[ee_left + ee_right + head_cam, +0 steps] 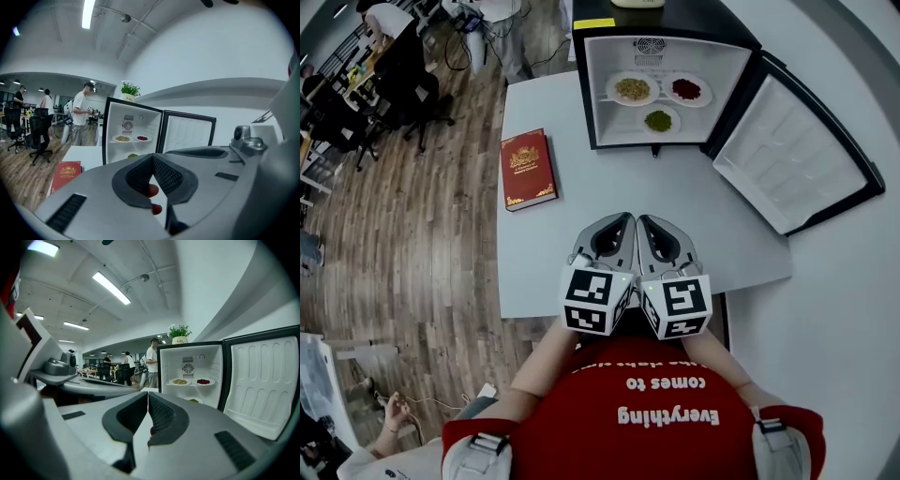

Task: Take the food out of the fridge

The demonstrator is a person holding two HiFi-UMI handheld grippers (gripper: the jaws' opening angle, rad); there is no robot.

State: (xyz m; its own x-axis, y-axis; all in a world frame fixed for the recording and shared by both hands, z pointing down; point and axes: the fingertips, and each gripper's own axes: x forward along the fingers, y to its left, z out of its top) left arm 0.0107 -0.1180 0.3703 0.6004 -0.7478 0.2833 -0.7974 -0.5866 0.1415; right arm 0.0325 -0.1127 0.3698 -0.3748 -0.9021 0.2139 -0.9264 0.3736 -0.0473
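A small black fridge (649,37) stands open at the far end of the white table (581,262), its door (792,155) swung out to the right. On its shelf sit a plate of yellowish food (632,89) and a plate of red food (686,89). A plate of green food (658,120) lies below them. My left gripper (625,221) and right gripper (642,222) hover side by side over the table's near half, both shut and empty, pointing at the fridge. The left gripper view shows the shut left gripper (152,158) before the fridge (133,136). In the right gripper view the right gripper (148,394) is shut too.
A red book (528,169) lies on the table's left side. A potted plant (130,89) stands on the fridge. Several people, office chairs (412,89) and desks fill the wooden floor to the left. The open door reaches past the table's right edge.
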